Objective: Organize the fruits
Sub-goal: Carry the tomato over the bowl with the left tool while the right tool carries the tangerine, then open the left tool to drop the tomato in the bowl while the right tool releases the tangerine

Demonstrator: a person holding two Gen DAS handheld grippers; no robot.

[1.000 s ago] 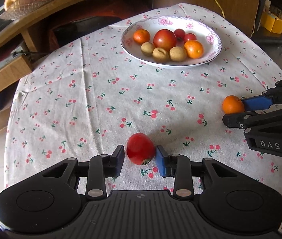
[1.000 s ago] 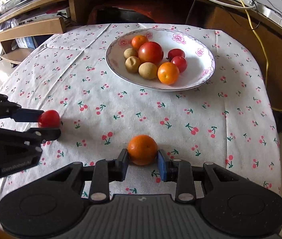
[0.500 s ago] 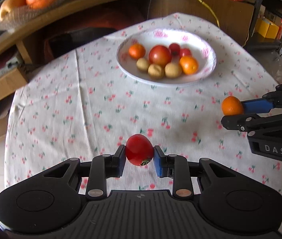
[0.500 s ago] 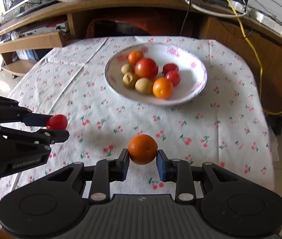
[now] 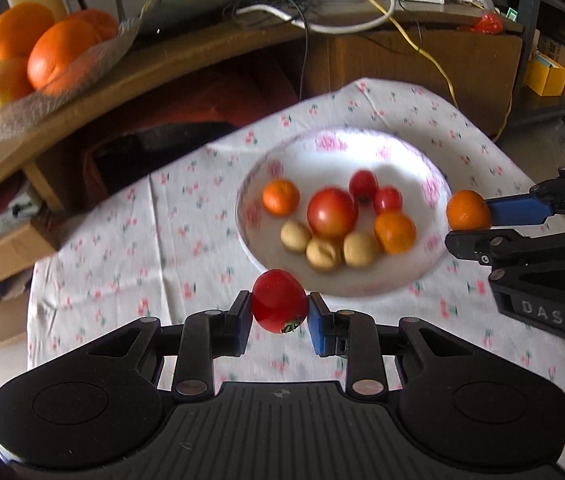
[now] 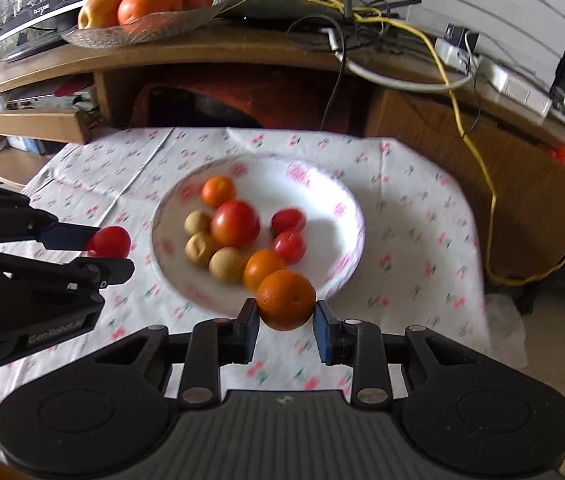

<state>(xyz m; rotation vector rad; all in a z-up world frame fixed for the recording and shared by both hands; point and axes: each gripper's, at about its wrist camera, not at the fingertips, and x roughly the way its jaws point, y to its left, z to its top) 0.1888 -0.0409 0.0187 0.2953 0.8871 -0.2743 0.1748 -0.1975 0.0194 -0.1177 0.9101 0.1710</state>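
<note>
Left gripper [image 5: 279, 307] clamped on glossy round tomato [image 5: 279, 306]; right gripper [image 6: 287, 307] clamped on dimpled orange [image 6: 287, 300]. Both lifted off the cherry-print desk [image 5: 130, 248], now nearer the floral bowl [image 5: 434, 196].

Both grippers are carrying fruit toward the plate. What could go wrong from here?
The plate already holds a tight cluster of fruit, so a dropped tomato or orange may hit it and roll off over the shallow rim. The left gripper and right gripper converge on one plate and could collide.
</note>
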